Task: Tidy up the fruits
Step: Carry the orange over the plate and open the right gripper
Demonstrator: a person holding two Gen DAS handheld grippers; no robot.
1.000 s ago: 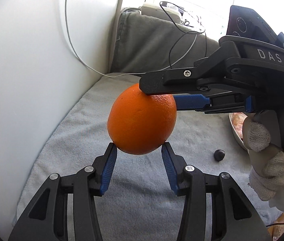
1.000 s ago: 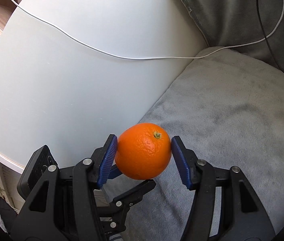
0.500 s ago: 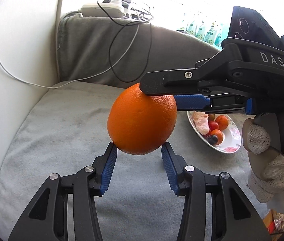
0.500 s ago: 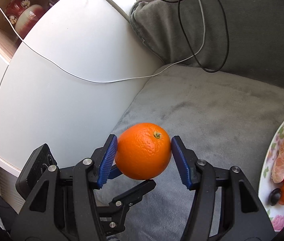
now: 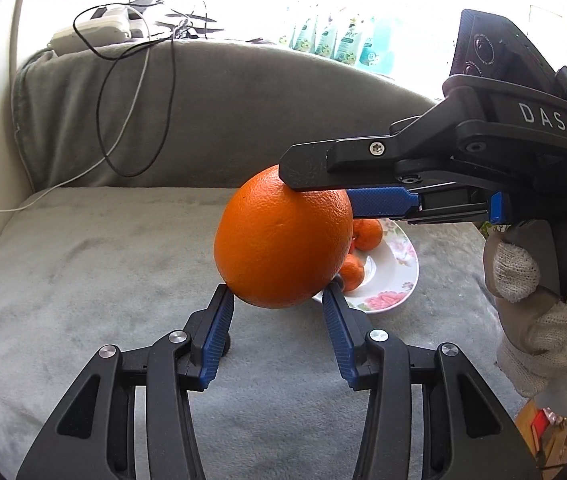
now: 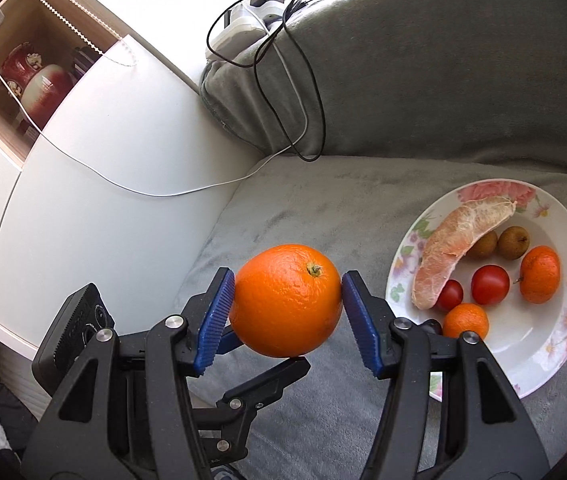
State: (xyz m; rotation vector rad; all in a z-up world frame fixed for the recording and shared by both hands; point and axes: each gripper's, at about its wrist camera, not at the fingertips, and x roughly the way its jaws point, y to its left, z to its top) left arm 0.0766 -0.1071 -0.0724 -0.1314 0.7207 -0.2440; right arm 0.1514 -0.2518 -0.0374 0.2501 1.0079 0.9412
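You are clamping the orange in the right gripper, left gripper pinching beneath; plate lying right of the orange

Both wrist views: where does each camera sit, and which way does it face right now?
Left wrist: on the left gripper, facing the sofa back; its fingers sit under the orange, the right gripper and gloved hand at right.
Right wrist: on the right gripper, angled down at the sofa seat and plate; left gripper below.
Shared: orange, plate.
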